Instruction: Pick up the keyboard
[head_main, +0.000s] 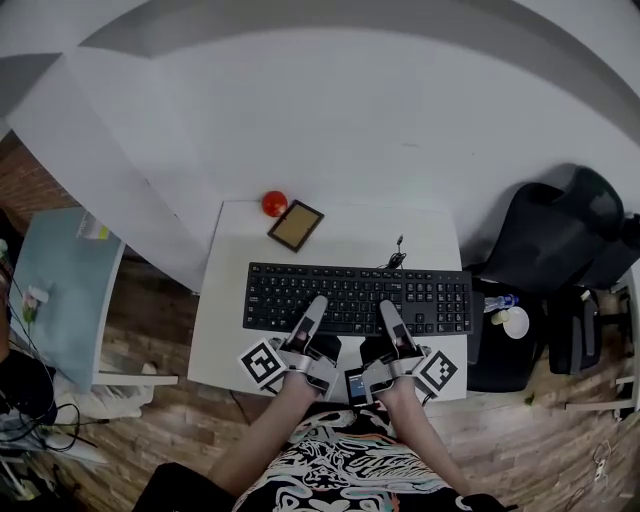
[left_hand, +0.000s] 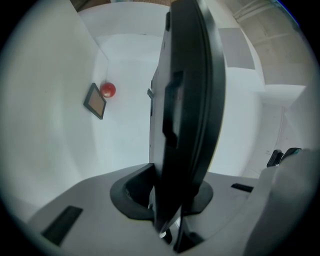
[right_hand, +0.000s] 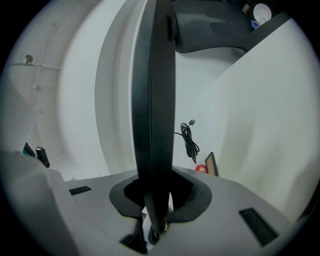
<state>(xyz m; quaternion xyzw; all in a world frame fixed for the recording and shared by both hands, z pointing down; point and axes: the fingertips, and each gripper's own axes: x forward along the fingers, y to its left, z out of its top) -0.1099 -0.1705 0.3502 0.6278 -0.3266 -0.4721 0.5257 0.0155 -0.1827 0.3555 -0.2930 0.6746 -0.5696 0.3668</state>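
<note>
A black full-size keyboard (head_main: 340, 290) lies across the small white table (head_main: 230, 260) in the head view. My left gripper (head_main: 312, 312) grips its near edge left of the middle, and my right gripper (head_main: 390, 318) grips the same edge a little to the right. In the left gripper view the keyboard (left_hand: 187, 100) runs edge-on between the jaws, which are shut on it. The right gripper view shows the keyboard (right_hand: 155, 100) as a thin dark slab clamped between the jaws. Its cable (right_hand: 190, 140) lies coiled on the table behind it.
A red ball (head_main: 274, 203) and a small framed tablet (head_main: 295, 225) sit at the table's far left. A black office chair (head_main: 560, 235) stands to the right, with a cup (head_main: 515, 322) near it. A pale blue side table (head_main: 60, 290) is on the left. The floor is wood.
</note>
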